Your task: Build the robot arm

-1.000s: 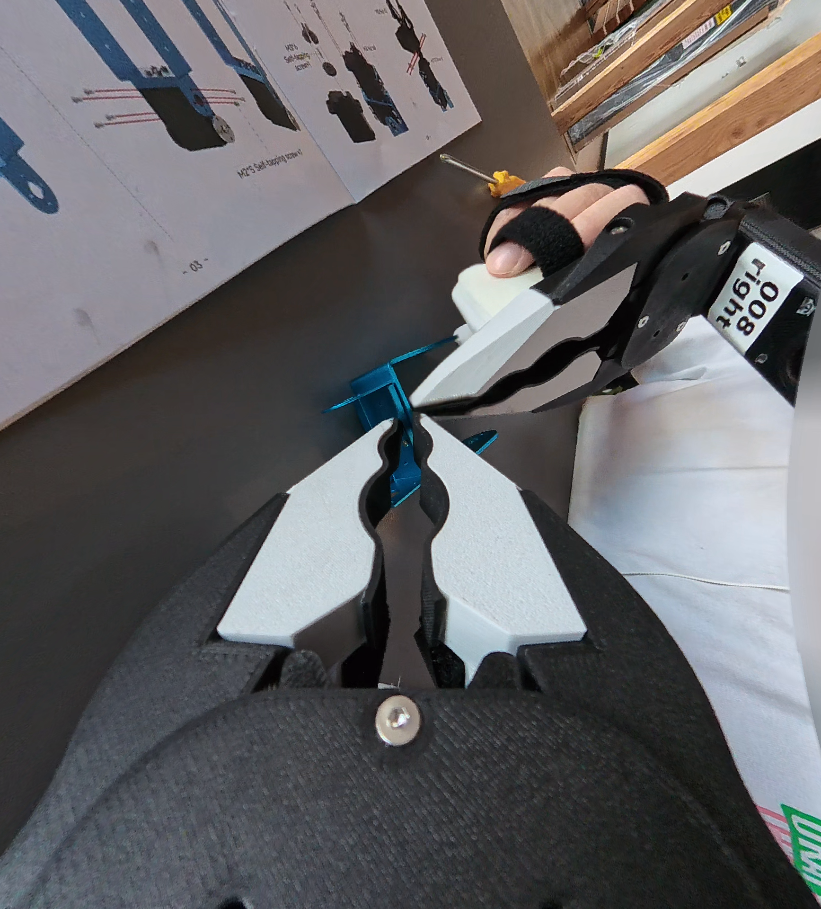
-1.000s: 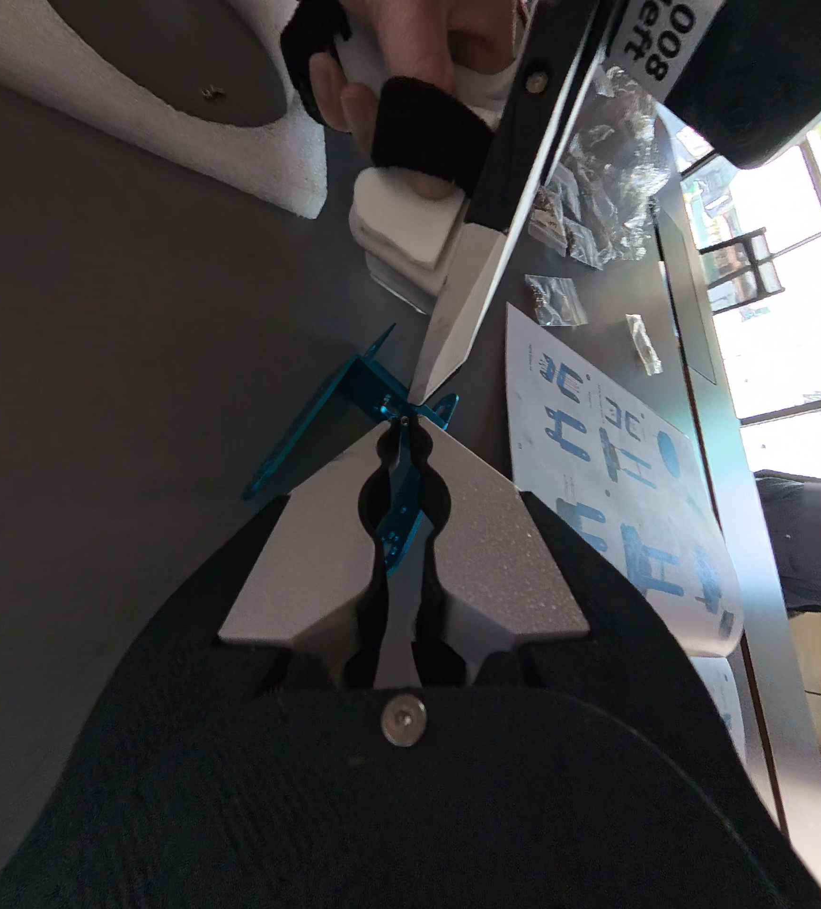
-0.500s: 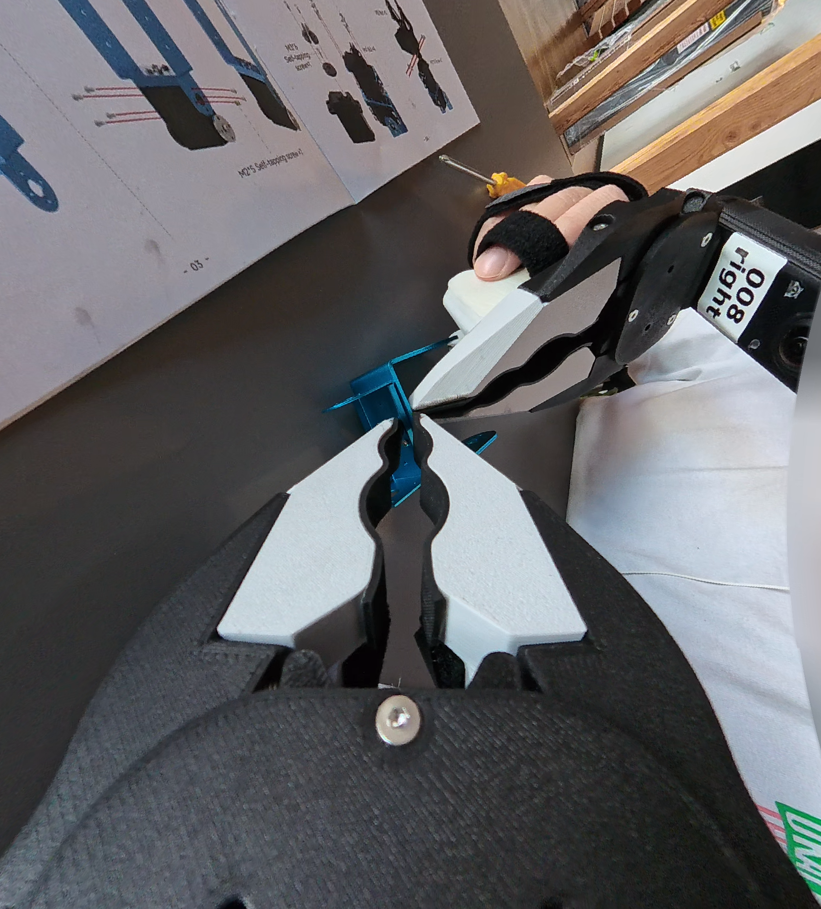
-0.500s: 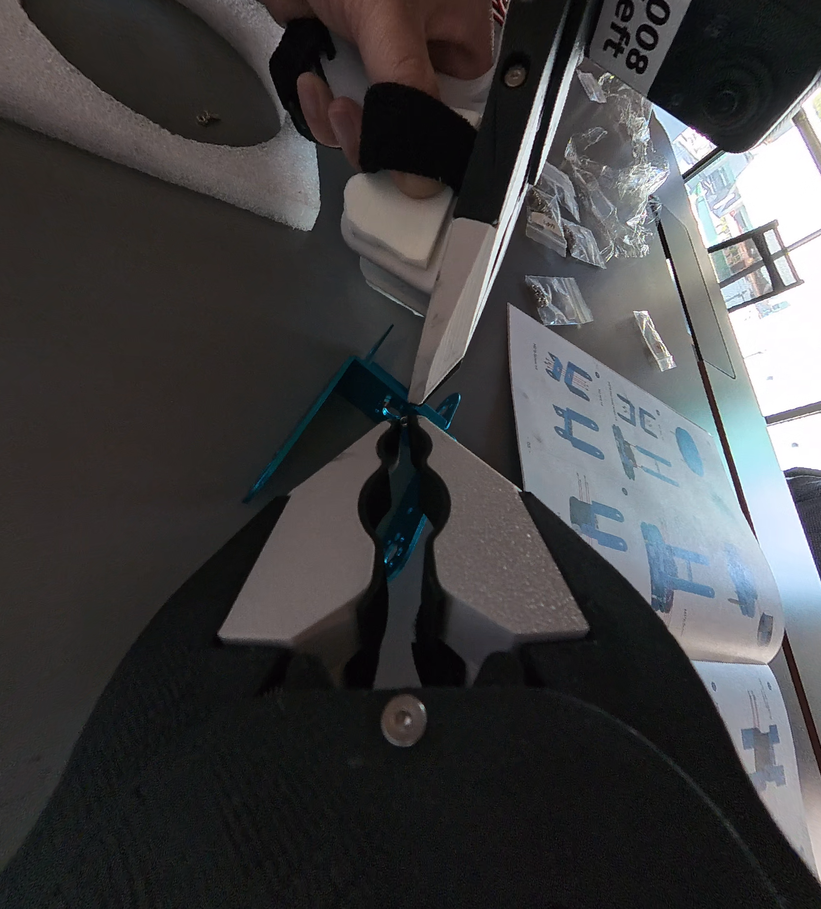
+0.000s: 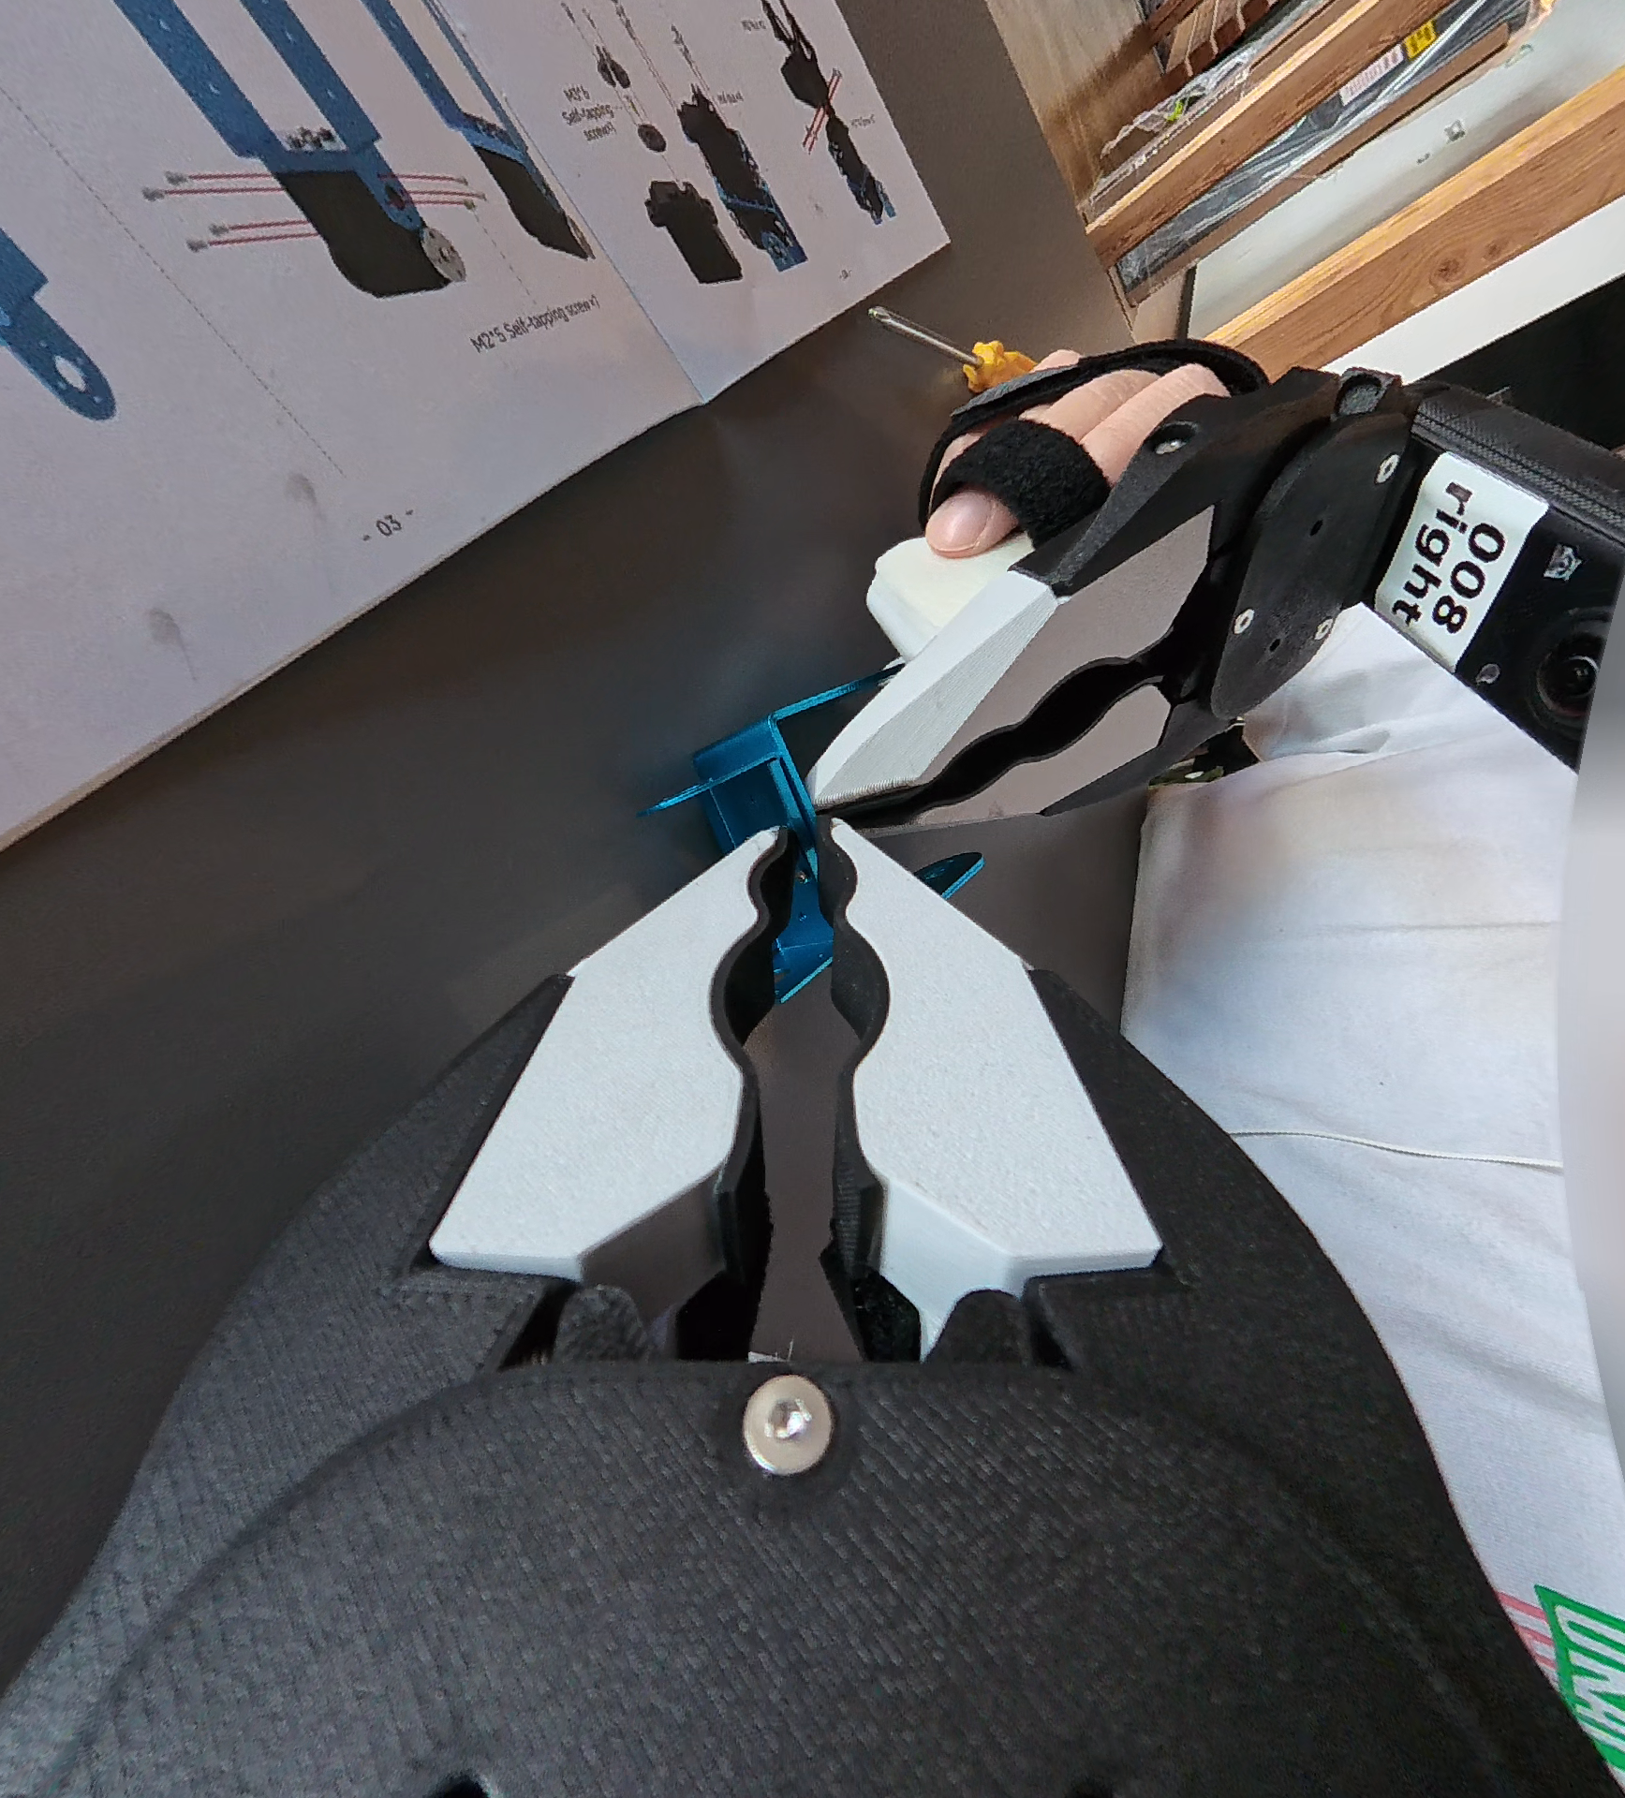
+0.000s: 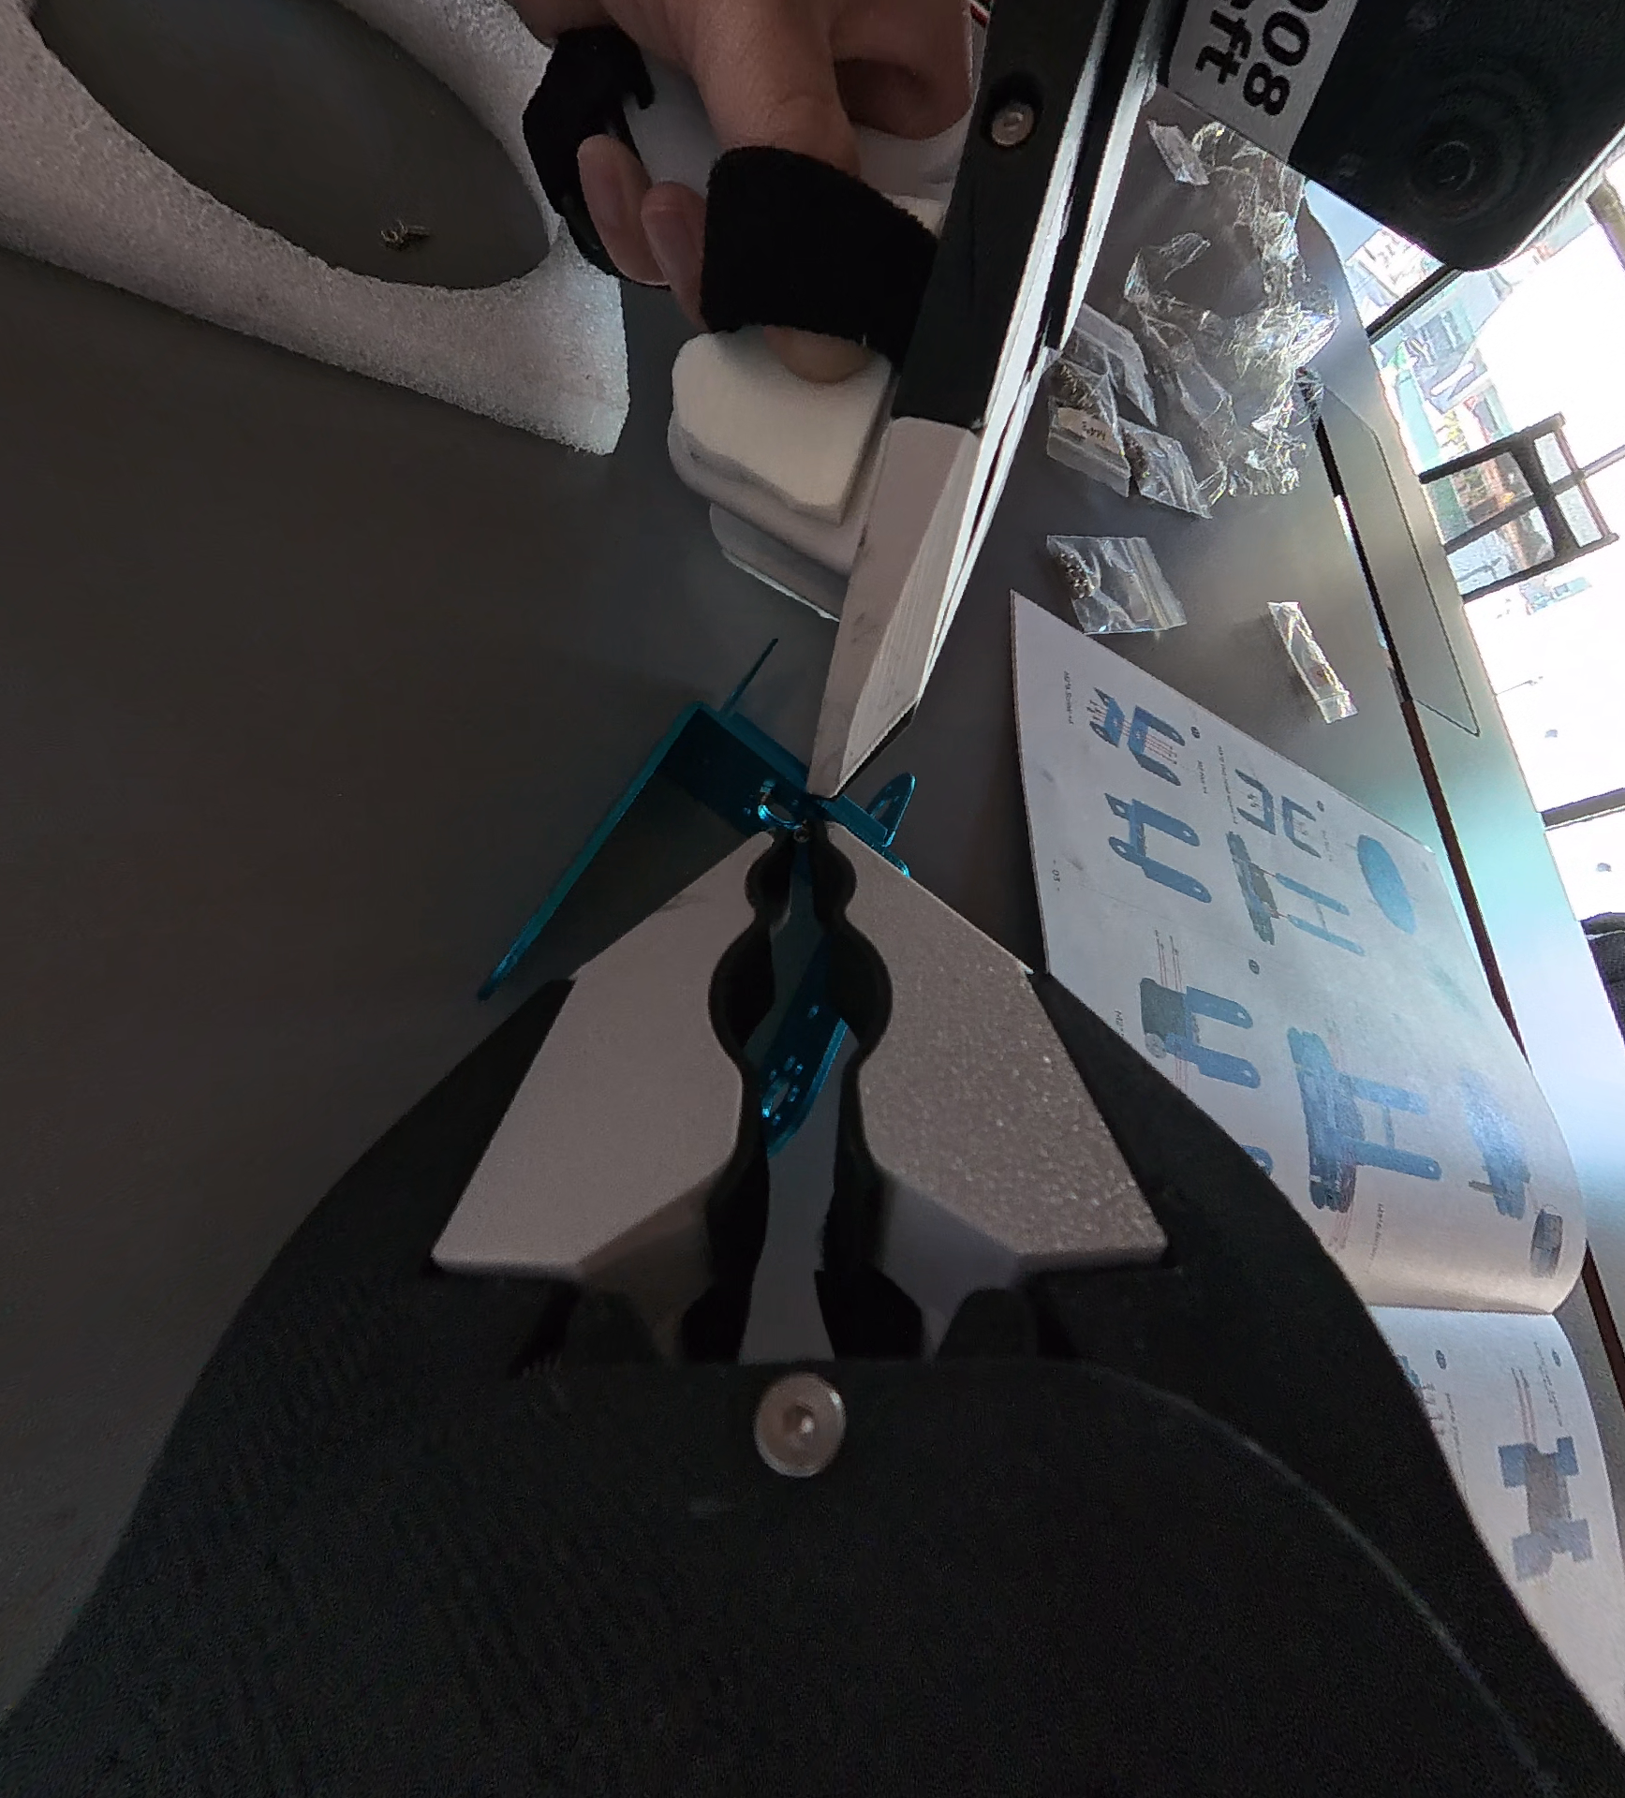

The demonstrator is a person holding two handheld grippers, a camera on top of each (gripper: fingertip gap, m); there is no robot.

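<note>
Left wrist view: blue metal bracket [image 5: 755, 793] clamped by 2 grippers above the dark tabletop [image 5: 302, 876].
Left gripper [image 5: 813, 842] is closed on a bracket flange; right gripper [image 6: 800, 848] is closed on a perforated blue strip [image 6: 794, 1051] of it, tips nearly touching at the joint. Instruction booklet [image 6: 1275, 973] and screw bags [image 6: 1115, 584] lie nearby. Risk, as judged: thin flanges could slip or bend if the grippers are twisted against each other.

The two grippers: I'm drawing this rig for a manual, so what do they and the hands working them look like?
Each gripper, left and right, has two pale grey wedge fingers with wavy black inner pads, set in a rough black shell fixed by a silver bolt. Each body carries a white sticker and a camera lens. The hands wear black finger straps and press white trigger blocks. The person wears white.
</note>
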